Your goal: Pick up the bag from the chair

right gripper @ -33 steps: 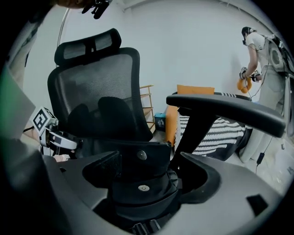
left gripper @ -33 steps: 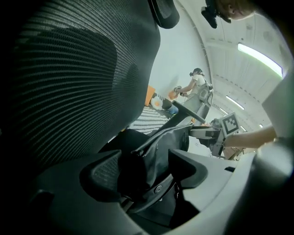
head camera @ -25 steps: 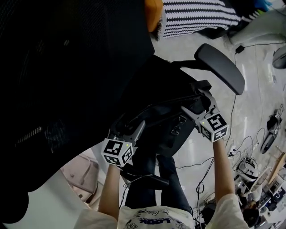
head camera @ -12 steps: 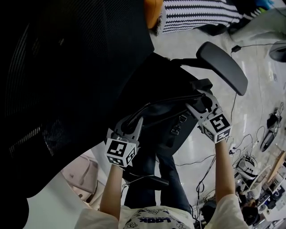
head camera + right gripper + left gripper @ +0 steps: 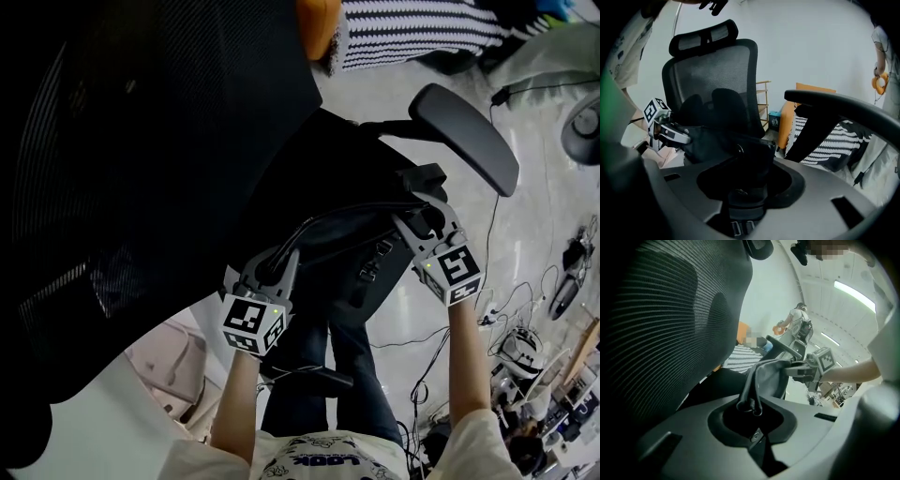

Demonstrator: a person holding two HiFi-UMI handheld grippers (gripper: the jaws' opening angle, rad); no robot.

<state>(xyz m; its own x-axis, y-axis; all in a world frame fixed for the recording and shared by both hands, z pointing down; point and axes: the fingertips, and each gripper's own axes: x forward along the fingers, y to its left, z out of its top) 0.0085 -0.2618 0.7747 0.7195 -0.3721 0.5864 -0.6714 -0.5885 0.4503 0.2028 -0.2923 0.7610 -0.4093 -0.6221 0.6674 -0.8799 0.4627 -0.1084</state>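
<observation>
- The bag: black, soft, its thin strap drawn between the left gripper and right gripper, each clamping one end.
- The chair: black mesh back, padded armrest beside the bag.

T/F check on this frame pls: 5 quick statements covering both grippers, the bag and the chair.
1. The left gripper is shut on the strap of the bag. True.
2. The right gripper is open and clear of the bag. False: it is shut on the bag's other end.
3. The bag is white. False: it is black.
4. The bag lies on the floor. False: it is over the seat of the chair, between the two grippers.
5. A black-and-white striped fabric lies beyond the chair. True.
</observation>
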